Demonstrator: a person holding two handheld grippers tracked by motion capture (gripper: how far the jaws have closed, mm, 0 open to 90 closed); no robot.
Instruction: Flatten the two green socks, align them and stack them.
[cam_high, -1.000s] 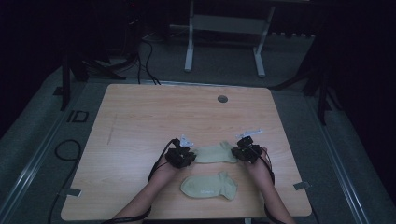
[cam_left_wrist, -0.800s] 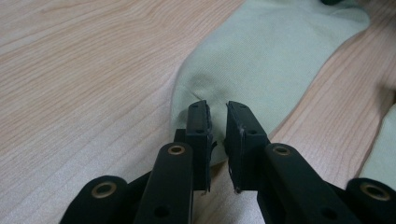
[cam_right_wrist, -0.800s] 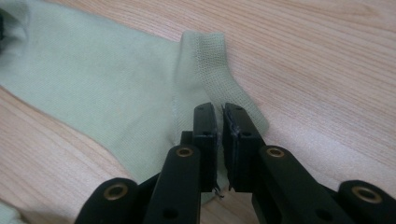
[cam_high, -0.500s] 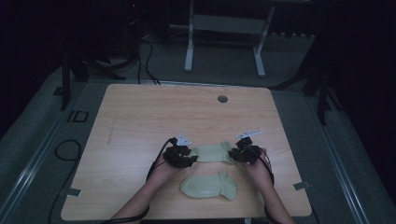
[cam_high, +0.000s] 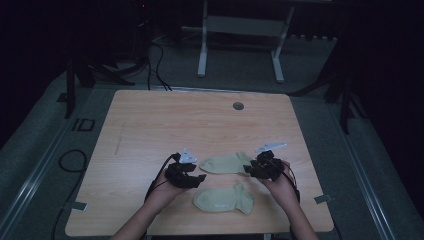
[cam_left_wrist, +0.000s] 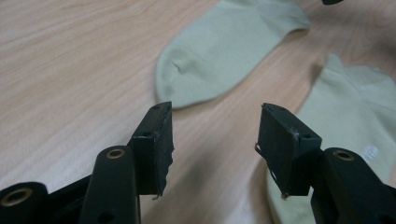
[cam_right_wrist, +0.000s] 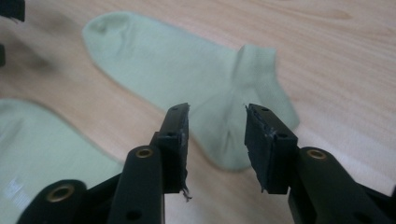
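**Both tongs open, two socks flat on the table**

You hold your left tongs (cam_high: 196, 176) just beside the toe end of the far sock (cam_high: 226, 163). Your right tongs (cam_high: 252, 169) sit at the other end of that sock, by its cuff. The far sock lies flat on the table (cam_high: 165, 125), between your two hands.

The near sock (cam_high: 223, 199) lies flat too, a bit closer to you. The two socks are near each other but do not touch in the high view. Both are pale green.

In the left gripper view your left tongs (cam_left_wrist: 214, 140) stand wide. They have just been opening, and there is nothing between them but bare table. The toe of the far sock (cam_left_wrist: 224, 51) is just past the tips. The near sock (cam_left_wrist: 345, 112) lies under the right-hand side of that view.

In the right gripper view your right tongs (cam_right_wrist: 217, 140) stand partly open. They have just been opening as well. The far sock's (cam_right_wrist: 187, 70) cuff end shows in the gap between them, below the tips, and the pads do not press it. A corner of the near sock (cam_right_wrist: 37, 144) shows at the lower left there
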